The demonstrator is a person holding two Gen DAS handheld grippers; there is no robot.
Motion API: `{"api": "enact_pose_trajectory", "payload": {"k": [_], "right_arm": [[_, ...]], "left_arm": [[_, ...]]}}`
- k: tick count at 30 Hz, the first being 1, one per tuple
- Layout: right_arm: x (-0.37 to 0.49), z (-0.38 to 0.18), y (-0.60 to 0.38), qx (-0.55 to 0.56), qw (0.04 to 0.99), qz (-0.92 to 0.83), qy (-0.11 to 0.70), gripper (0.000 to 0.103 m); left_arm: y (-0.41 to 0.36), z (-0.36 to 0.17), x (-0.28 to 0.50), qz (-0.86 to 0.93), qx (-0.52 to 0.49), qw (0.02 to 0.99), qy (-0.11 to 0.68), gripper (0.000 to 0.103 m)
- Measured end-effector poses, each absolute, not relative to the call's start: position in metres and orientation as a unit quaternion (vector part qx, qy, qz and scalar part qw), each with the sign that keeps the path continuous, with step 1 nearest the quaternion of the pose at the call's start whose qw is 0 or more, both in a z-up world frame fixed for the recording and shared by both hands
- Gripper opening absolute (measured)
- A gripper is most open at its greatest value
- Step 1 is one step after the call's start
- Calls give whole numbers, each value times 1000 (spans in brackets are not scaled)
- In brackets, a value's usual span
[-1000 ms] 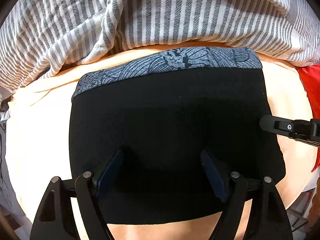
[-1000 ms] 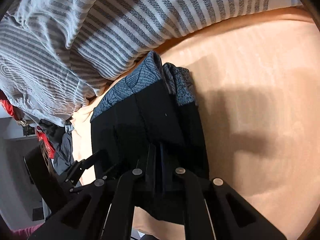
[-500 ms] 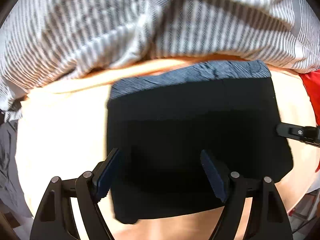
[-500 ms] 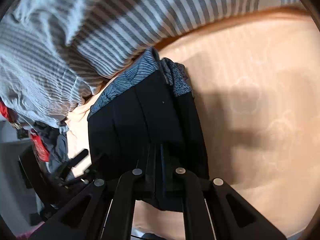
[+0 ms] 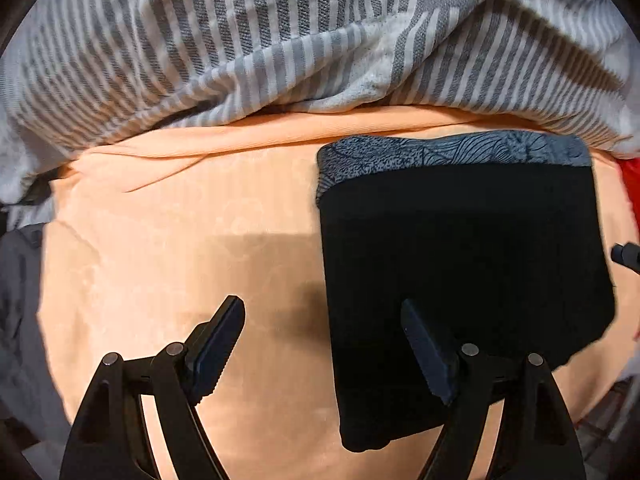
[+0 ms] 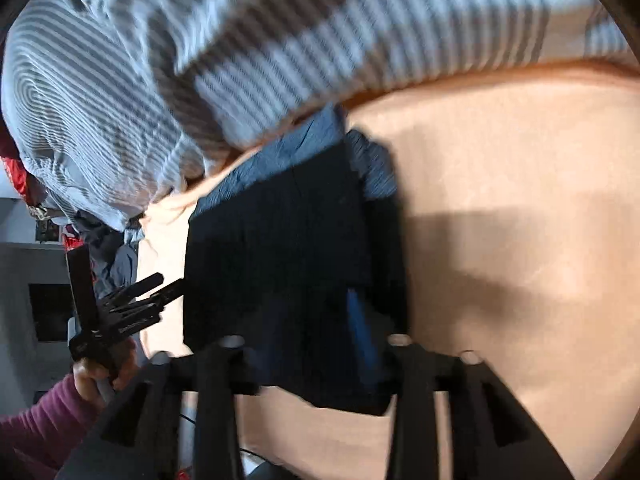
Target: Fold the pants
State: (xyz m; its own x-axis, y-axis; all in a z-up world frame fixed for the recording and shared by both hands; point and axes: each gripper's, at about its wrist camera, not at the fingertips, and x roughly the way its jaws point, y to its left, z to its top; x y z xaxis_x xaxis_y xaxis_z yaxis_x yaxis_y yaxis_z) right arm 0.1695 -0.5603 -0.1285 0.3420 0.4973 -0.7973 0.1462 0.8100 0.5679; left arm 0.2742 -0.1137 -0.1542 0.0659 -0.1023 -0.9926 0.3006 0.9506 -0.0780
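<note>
Both fingers of the left gripper (image 5: 322, 344) stand wide apart and grasp nothing: one finger hangs over the bare peach sheet (image 5: 168, 264), the other over the left edge of the folded pants (image 5: 460, 248). From its own camera the right gripper (image 6: 316, 320) shows its jaws just having been opening, released, with the black cloth of the pants (image 6: 280, 248) lying between and under them; the picture is blurred, so whether a pad brushes the cloth I cannot tell. A blue pad (image 6: 360, 328) shows on one finger.

In the left wrist view, the pants lie flat as a black rectangle toward the right side of the sheet, their near edge close to the bed's near edge. A grey patterned waistband (image 5: 452, 154) runs along the far edge of the fold. In the right wrist view, a hand (image 6: 102, 372) in a maroon sleeve (image 6: 44, 420) holds the left gripper (image 6: 160, 288) beside the pants.

Beyond the waistband a grey and white striped blanket (image 5: 300, 48) is bunched along the far edge of the sheet. Something red (image 5: 632, 184) shows at the right edge.
</note>
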Motion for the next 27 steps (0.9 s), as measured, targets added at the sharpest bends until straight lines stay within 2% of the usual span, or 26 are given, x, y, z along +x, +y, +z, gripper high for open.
{"api": "enact_pose_trajectory", "payload": {"k": [1,2,8,17,20,27], "right_arm": [[170,-129,-569,287,770,112,559,72],[171,-132,-577,293,767,115,559,73],[186,-173,-594,318,728,156,587,73],[205,-207,-588,351,687,249,586,73],[208,-214,-590,362,680,264,580,73],[222,-215,-575,360,674,278,582,76]], "left_arm": [[-111,-159,280,-150,66,720,675,81],[-106,-166,285,-166,55,708,685,81],[-87,-192,301,-216,9,671,709,82],[-56,-219,316,-274,-43,625,729,82],[-58,-227,320,-280,-42,617,734,90],[-93,-225,319,-293,-31,628,720,90]]}}
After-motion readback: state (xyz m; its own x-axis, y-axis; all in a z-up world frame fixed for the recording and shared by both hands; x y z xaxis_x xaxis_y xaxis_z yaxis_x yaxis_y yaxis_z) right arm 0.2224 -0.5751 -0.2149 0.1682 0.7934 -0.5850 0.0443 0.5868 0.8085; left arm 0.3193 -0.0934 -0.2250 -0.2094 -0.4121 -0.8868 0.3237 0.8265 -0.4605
